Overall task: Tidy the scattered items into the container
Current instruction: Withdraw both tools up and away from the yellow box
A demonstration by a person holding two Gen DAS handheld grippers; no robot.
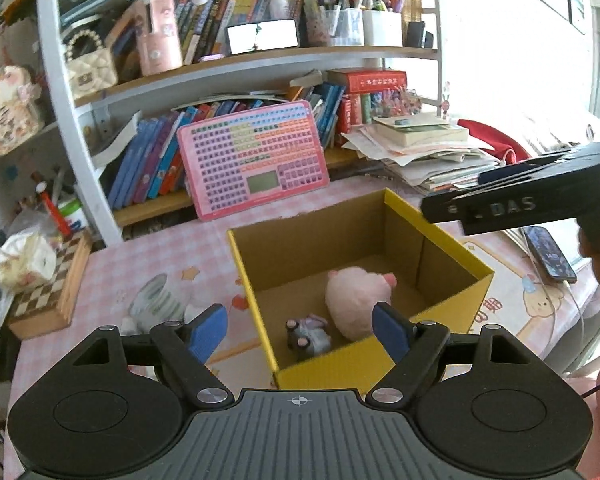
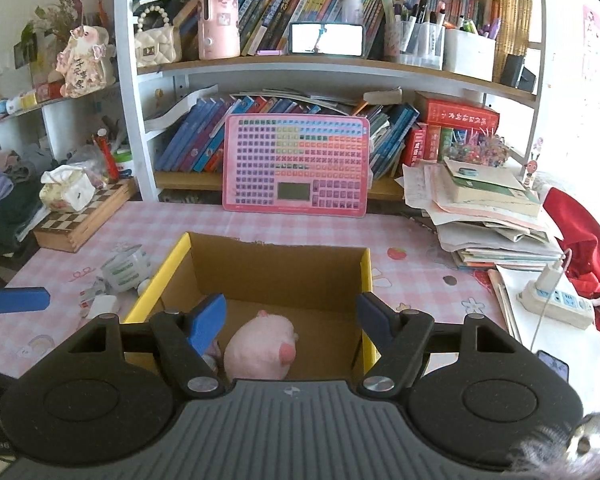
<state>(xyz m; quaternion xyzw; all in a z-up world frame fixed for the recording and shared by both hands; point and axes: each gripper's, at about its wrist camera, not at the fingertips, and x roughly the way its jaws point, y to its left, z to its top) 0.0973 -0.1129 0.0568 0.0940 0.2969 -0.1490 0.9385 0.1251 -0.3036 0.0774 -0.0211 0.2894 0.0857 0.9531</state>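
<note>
Left wrist view: I see a crumpled packet (image 1: 156, 300) left of the yellow cardboard box (image 1: 440, 236); my left gripper (image 1: 300, 330) gapes empty over its near wall, pink plush pig (image 1: 358, 302) inside, small toy (image 1: 308, 338) blurred; right gripper (image 2: 291, 322) likewise wide, empty

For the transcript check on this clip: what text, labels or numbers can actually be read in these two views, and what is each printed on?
"DAS" – on the black body of the right gripper, seen from the left wrist camera; characters before it are unclear.
Book spines, red boxed books: print too small or blurred.
Pink keypad board: key markings unreadable.
Phone: screen digits too blurred.
Green-striped packet: lettering blurred.
</note>
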